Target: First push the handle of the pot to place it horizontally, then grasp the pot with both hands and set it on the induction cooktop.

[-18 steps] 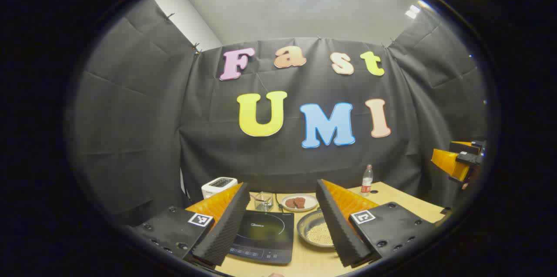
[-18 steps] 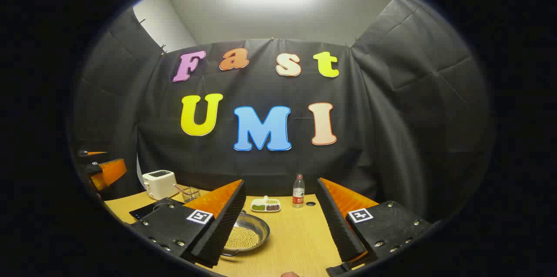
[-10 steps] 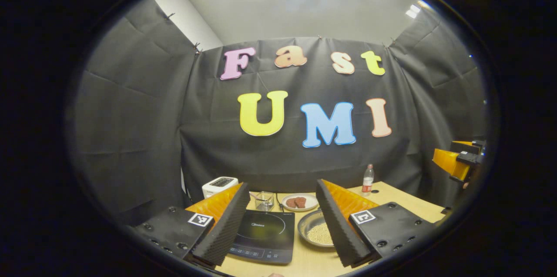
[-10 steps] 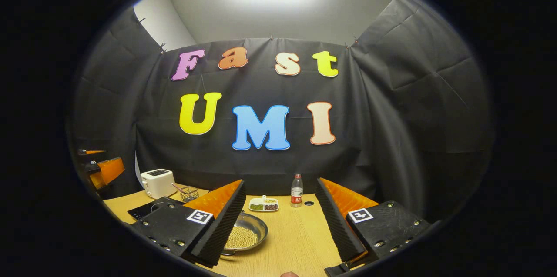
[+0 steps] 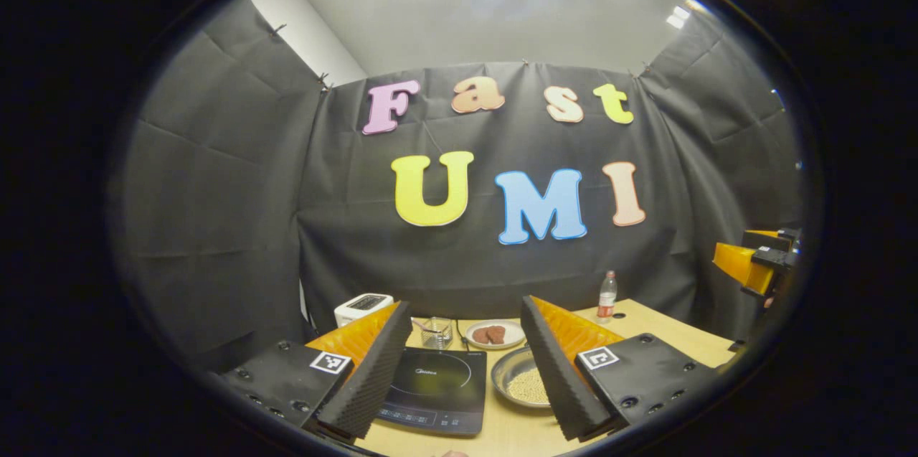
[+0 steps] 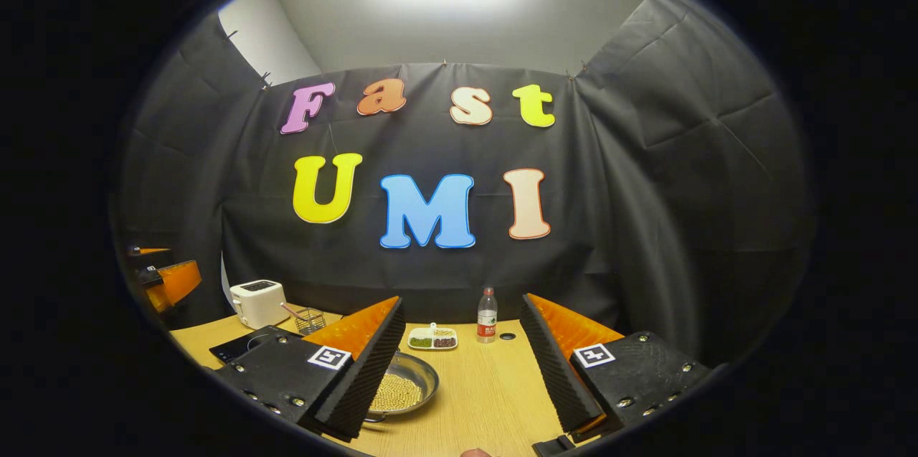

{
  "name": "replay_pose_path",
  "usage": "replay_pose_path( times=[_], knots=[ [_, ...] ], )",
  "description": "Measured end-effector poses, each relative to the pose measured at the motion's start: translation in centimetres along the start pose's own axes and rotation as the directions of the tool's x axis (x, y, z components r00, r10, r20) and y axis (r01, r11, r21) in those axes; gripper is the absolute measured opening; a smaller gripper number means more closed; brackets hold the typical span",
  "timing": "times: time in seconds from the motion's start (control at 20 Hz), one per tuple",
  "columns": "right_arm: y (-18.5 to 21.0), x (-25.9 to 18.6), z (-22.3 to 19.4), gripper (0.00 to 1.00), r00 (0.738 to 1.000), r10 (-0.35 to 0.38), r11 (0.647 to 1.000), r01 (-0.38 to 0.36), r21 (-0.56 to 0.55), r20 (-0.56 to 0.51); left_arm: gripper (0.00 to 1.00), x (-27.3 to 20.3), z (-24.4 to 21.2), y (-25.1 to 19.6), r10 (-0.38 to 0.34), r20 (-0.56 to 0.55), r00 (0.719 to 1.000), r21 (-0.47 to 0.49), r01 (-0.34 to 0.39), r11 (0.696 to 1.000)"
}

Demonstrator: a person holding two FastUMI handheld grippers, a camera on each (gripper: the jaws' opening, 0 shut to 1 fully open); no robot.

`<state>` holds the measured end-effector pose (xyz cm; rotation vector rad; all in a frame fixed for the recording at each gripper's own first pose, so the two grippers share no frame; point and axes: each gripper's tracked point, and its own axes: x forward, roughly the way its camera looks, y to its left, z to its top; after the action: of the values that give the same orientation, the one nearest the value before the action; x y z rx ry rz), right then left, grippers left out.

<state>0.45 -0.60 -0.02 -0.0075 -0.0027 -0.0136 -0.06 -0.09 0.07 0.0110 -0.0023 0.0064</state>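
My left claw (image 5: 462,364) is spread wide, holding nothing, up above the near edge of the light wooden table (image 5: 667,331). My right claw (image 6: 459,364) is likewise spread and empty. The shallow round steel pot (image 5: 518,378) filled with pale beans sits just right of the flat black induction cooktop (image 5: 436,389), near that edge, handle hidden.

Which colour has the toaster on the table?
White; the toaster shows best in the right gripper view.
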Motion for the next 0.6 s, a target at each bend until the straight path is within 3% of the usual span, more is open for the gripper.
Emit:
replay_pose_path(
  times=[0.25,0.3,0.35,0.6],
  knots=[
    [0.0,-0.1,0.2,0.97,1.0,0.016,1.0,-0.016,-0.005,0.004,1.0,-0.3,0.1,-0.1,0.007,-0.003,1.0,-0.004,-0.007,1.0],
    [0.0,-0.1,0.1,0.97,1.0,0.02,1.0,-0.02,-0.005,0.001,0.94,-0.4,0.1,-0.1,0.009,-0.005,1.0,-0.004,-0.009,1.0],
    [0.0,-0.1,0.1,0.97,1.0,0.022,1.0,-0.022,-0.006,-0.003,0.99,-0.4,0.1,-0.1,0.01,-0.006,1.0,-0.003,-0.01,1.0],
    [0.0,-0.3,0.0,0.95,0.999,0.04,0.999,-0.04,-0.014,-0.007,0.99,-1.2,0.2,-0.3,0.017,-0.007,1.0,0.007,-0.017,1.0]
  ],
)
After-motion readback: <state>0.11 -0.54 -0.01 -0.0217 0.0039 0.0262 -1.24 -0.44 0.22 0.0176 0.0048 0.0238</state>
